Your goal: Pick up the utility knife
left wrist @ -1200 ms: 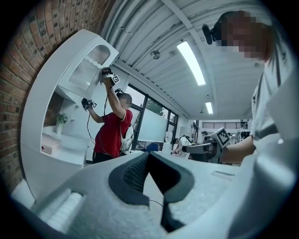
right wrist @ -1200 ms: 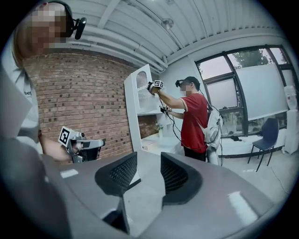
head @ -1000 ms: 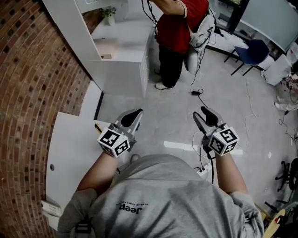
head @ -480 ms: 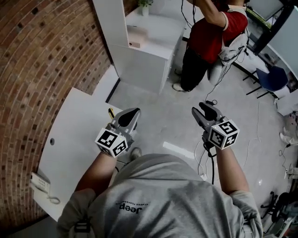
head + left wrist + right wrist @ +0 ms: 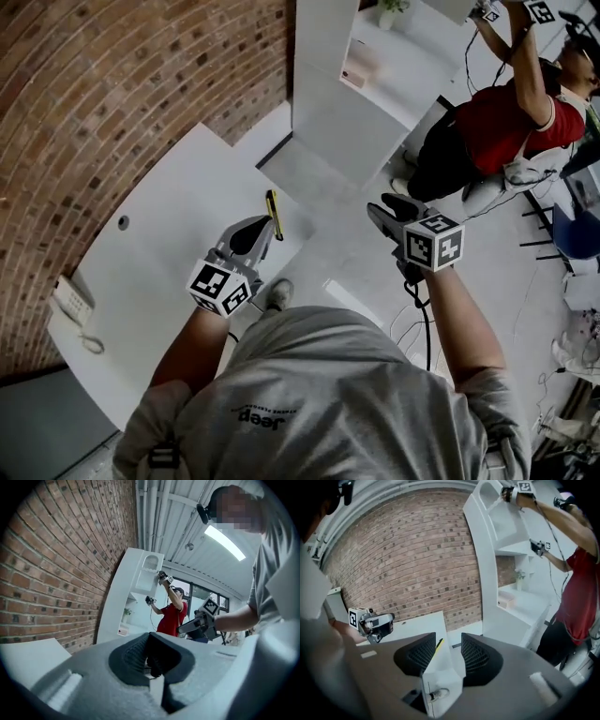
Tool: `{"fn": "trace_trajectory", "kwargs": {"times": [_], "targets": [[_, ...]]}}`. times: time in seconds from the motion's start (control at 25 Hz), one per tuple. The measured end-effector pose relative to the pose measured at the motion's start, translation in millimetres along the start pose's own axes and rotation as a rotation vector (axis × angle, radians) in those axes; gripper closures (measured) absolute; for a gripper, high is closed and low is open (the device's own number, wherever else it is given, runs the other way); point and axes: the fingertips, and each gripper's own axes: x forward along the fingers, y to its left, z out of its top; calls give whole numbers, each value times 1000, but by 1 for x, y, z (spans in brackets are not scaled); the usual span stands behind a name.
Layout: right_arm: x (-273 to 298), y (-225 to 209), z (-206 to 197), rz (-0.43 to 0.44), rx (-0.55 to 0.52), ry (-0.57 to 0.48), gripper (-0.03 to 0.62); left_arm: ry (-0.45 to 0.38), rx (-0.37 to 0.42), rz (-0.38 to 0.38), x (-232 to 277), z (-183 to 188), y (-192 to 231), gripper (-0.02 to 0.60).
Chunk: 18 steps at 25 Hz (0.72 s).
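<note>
While the slim yellow-and-black utility knife [image 5: 273, 214] lies flat near the white tabletop's [image 5: 169, 244] edge, the grey left gripper [image 5: 261, 225] hovers just beside it, jaws together, empty. The grey right gripper [image 5: 378, 208] is off the table, jaws wide apart, nothing between.

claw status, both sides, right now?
Left claw: closed, empty.
Right claw: open, empty; the utility knife lies on the table, untouched.
</note>
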Motion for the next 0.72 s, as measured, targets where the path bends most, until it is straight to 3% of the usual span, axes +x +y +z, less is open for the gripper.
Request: {"fn": "trace_trajectory", "kwargs": {"times": [0.4,0.72], "targets": [[153,69,-21,162,-10,325,413,-19,-59,226,-80,-20,75,583],[244,98,-78,155,17,592,401,-22,-104,360,-136,-40,123,583]]}}
